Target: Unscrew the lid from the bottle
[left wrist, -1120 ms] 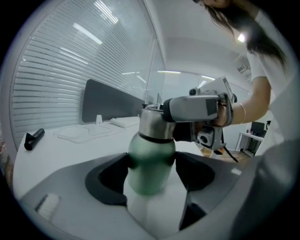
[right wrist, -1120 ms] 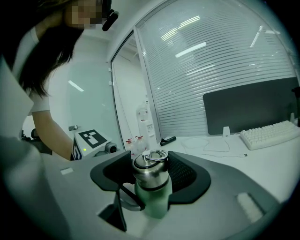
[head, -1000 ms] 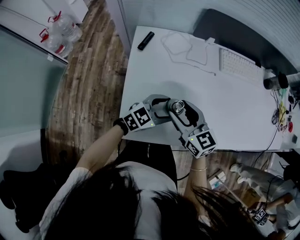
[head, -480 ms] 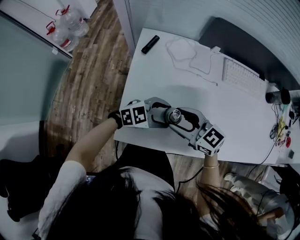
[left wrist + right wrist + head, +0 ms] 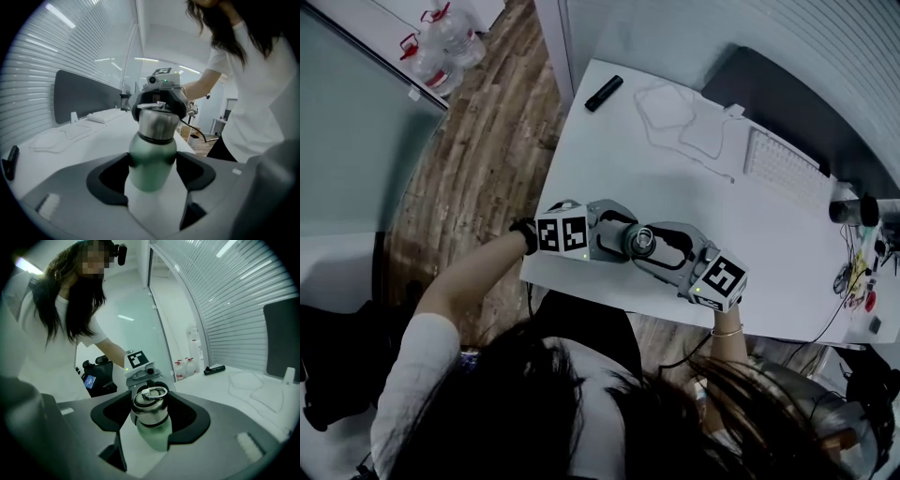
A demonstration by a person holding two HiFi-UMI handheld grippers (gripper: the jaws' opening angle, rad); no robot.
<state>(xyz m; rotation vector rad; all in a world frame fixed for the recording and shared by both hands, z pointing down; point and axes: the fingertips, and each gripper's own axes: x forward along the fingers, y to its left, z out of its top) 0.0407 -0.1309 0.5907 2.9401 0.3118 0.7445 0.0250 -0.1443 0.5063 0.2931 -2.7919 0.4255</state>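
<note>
Currently:
1. Green metal bottle (image 5: 152,161): upright at the white surface's (image 5: 694,178) near edge, body clamped in the left tool (image 5: 152,174).
2. Steel lid (image 5: 150,408): gripped by the right tool (image 5: 151,419), which has swung anticlockwise since a second ago. Probably loosening, but still seated.

A keyboard (image 5: 783,169) and black bar (image 5: 604,93) lie well apart.

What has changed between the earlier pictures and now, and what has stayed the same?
The right gripper, shut on the steel lid, has swung counterclockwise as seen from above and now almost faces the left gripper. Nothing was let go. Unchanged: the left gripper holds the green bottle, lid still on.
</note>
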